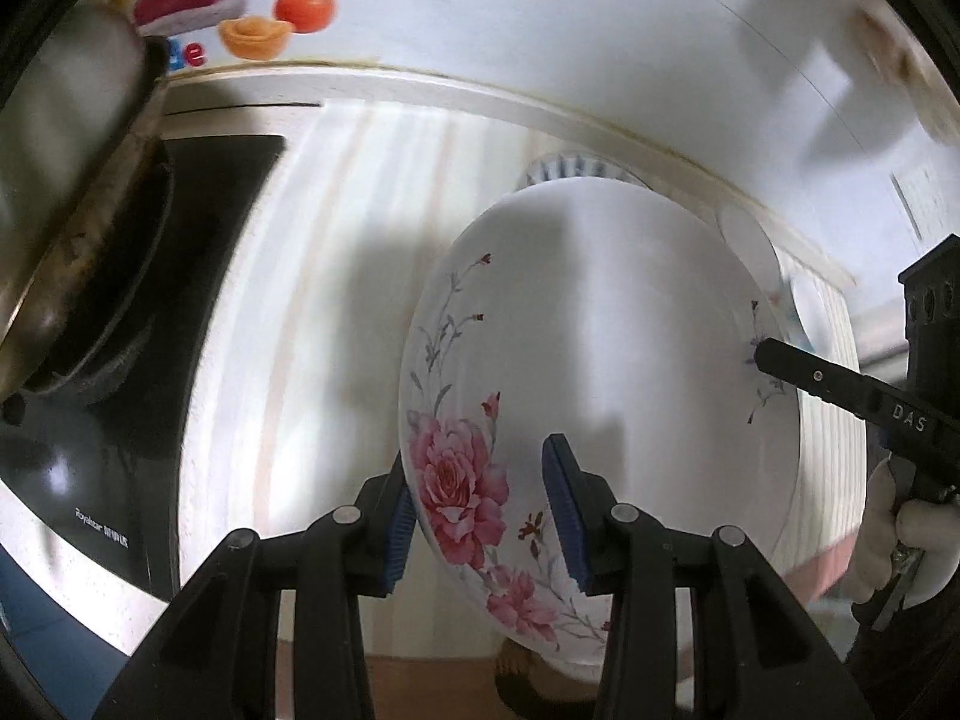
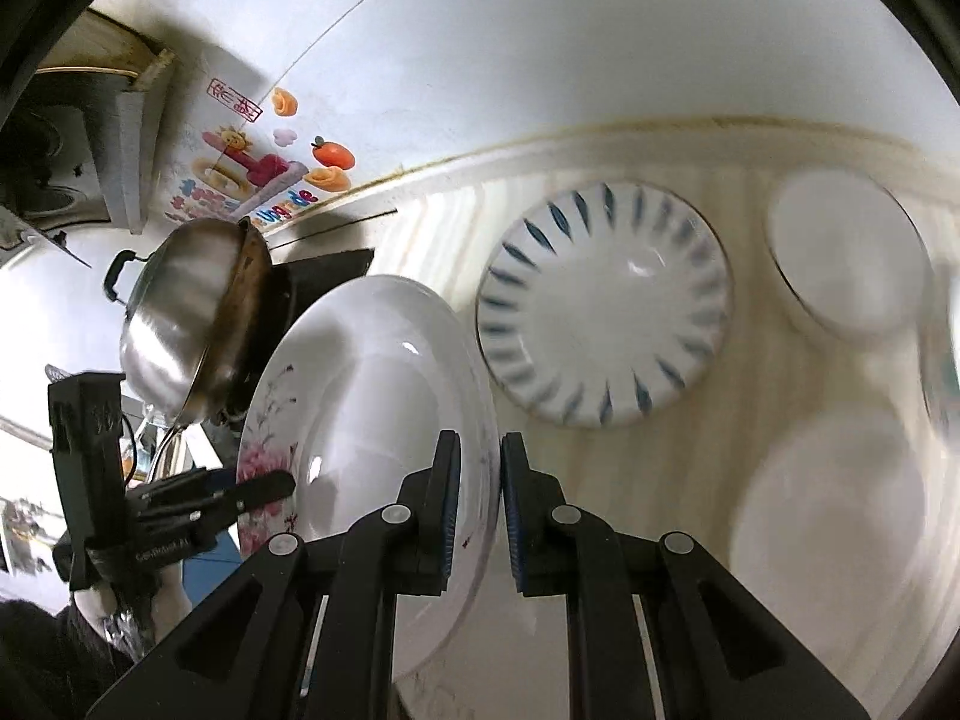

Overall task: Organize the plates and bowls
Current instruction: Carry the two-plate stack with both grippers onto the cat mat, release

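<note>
The flowered plate [image 1: 600, 372] hangs in the air above the pale striped counter [image 1: 312, 276], tilted on edge and gripped from both sides: the left gripper [image 1: 480, 516] has its blue pads [image 1: 399, 531] clamped over the rim by the big pink rose, and the right gripper [image 2: 480, 516] pinches the opposite rim with its jaws nearly closed on the thin edge. Both claws are therefore holding this one plate, the left a little wider because it bites a thicker, curved part of the rim. Below and beyond it on the counter lie a blue-striped bowl [image 2: 606, 306], a plain white dish [image 2: 846, 258] and another white dish [image 2: 840, 534], blurred, near the right edge. A steel pot [image 2: 180, 312] sits on the black stove [image 1: 156, 324] to the left. The plate looks like glazed ceramic, so it is likely stiff, fairly heavy for its thickness, slick under the pads and easily chipped if it strikes another dish. The rim is the only sensible hold, and two opposed grips keep it from swinging; with one grip alone it would probably pivot and slip. It should be lowered flat and gently, best onto a dish of matching size.
</note>
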A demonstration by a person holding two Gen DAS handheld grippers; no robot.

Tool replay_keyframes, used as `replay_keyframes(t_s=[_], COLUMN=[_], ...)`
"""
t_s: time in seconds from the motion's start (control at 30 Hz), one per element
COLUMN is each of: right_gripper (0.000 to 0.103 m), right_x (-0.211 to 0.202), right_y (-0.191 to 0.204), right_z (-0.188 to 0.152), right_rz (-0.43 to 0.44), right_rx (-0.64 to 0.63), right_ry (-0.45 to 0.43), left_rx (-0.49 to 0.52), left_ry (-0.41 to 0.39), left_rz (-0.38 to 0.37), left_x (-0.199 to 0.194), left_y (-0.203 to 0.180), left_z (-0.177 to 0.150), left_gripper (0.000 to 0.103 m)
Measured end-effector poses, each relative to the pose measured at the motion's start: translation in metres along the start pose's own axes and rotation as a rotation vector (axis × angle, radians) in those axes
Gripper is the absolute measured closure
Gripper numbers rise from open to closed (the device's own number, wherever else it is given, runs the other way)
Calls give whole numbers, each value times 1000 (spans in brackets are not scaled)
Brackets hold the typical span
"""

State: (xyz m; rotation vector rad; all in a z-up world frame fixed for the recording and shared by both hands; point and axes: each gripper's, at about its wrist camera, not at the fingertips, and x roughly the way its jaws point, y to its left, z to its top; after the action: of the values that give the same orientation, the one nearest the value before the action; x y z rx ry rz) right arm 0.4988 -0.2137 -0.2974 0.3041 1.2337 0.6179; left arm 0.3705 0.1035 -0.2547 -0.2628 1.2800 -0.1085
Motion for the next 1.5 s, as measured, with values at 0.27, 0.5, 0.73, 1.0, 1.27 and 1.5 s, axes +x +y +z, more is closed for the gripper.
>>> replay_keyframes(t_s=[0.27, 0.5, 0.73, 1.0, 1.27, 1.5], right_gripper=[87, 87, 87, 87, 87, 87], right_x=[-41, -41, -26, -20, -22, -26], right_y=[-24, -58, -88, -102, -101, -98], right_z=[-71, -128, -159, -167, -166, -163], right_rz=[-7, -32, -51, -52, -59, -68], right_rx=[98, 201, 277, 320, 317, 306], right_ry=[-33, -1, 35, 36, 44, 52], left_rx=[86, 169, 230, 276, 300, 306], left_ry=[81, 165, 237, 247, 254, 263], left_rz=[-15, 2, 47, 108, 152, 180], left_x=[17, 46, 74, 87, 94, 97], left_y=[-25, -46, -64, -81, -93, -101], left_z=[-29, -49, -58, -57, -57, -64], left_gripper=[66, 66, 66, 66, 65, 65])
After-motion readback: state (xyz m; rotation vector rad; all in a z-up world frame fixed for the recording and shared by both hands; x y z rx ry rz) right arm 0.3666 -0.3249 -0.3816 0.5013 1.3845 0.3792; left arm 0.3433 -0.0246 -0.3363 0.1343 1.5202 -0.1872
